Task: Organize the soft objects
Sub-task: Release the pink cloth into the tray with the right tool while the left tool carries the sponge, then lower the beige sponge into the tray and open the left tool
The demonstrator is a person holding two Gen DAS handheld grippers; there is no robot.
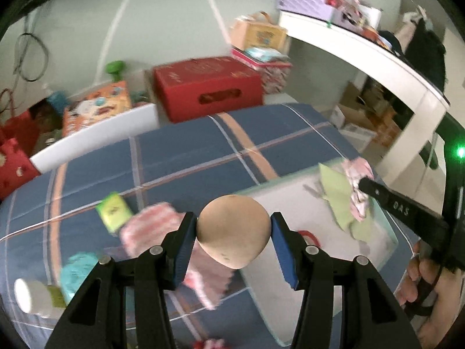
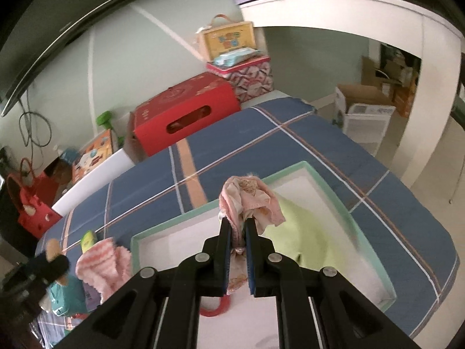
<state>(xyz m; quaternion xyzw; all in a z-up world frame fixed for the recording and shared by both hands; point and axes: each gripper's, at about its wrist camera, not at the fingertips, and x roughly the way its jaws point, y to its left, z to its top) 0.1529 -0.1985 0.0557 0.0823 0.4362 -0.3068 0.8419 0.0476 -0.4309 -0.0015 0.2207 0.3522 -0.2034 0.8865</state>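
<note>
Claws both loaded: left claw point(image 1: 234, 234) pinches tan egg-shaped squishy point(image 1: 233, 229) between half-spread pads, above bed; right claw point(image 2: 238, 234) nearly closed, clamps pink cloth point(image 2: 250, 200) over white box point(image 2: 328, 186), green cloth point(image 2: 299, 232) beneath.

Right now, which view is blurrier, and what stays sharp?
Left wrist view: heavy motion blur on the bedspread and striped cloth; the left gripper and its beige ball stay sharp. Right wrist view: milder blur; right gripper and pink cloth crisp.

Home bedroom, plaid-sheeted bed point(image 2: 290, 145), gift boxes point(image 2: 186, 116), white desk point(image 1: 363, 49)
</note>
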